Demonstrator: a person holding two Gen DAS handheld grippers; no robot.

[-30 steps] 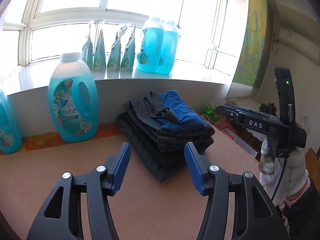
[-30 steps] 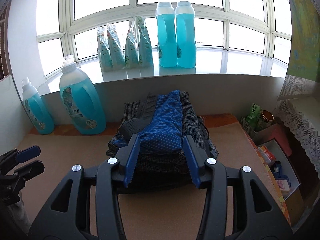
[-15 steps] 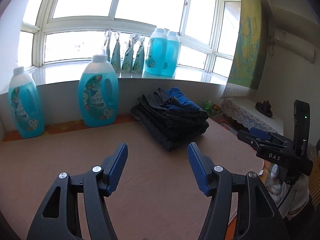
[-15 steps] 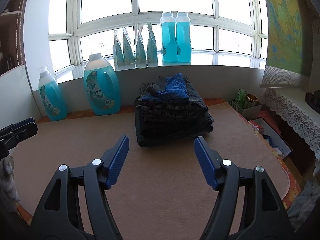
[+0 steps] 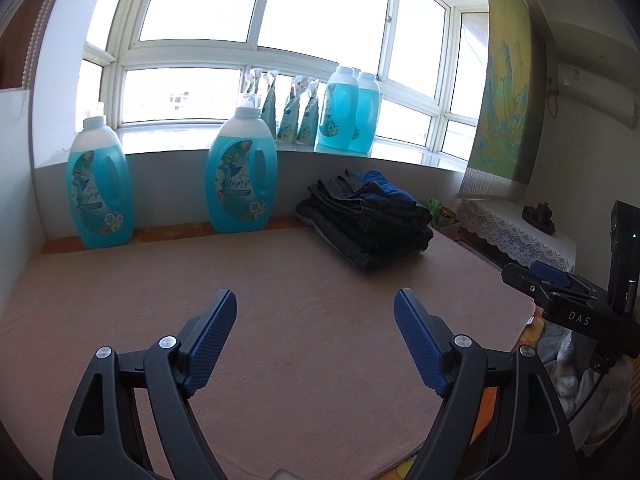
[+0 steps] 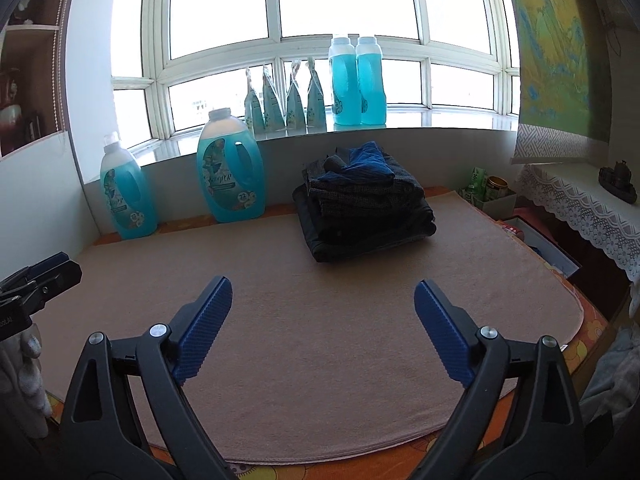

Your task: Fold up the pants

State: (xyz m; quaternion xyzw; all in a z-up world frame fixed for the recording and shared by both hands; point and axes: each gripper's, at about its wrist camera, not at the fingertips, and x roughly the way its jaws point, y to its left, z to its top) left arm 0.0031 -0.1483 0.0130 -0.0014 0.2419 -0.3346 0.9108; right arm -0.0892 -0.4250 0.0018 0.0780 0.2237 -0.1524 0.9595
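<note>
Pants [image 6: 360, 216] sit folded in a dark pile of cloth with a blue piece on top, at the back of the pink-brown desk mat [image 6: 320, 340], just beside the big blue soap bottle [image 6: 230, 176]. The folding looks done. The left tool [image 5: 315, 320] is wide open and holds nothing. The right tool [image 6: 323, 304] is wide open and empty too, well apart from the pile. How many pants are in the pile is hard to tell.

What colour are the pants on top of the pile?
Bright blue, clearest in the right wrist view.
</note>
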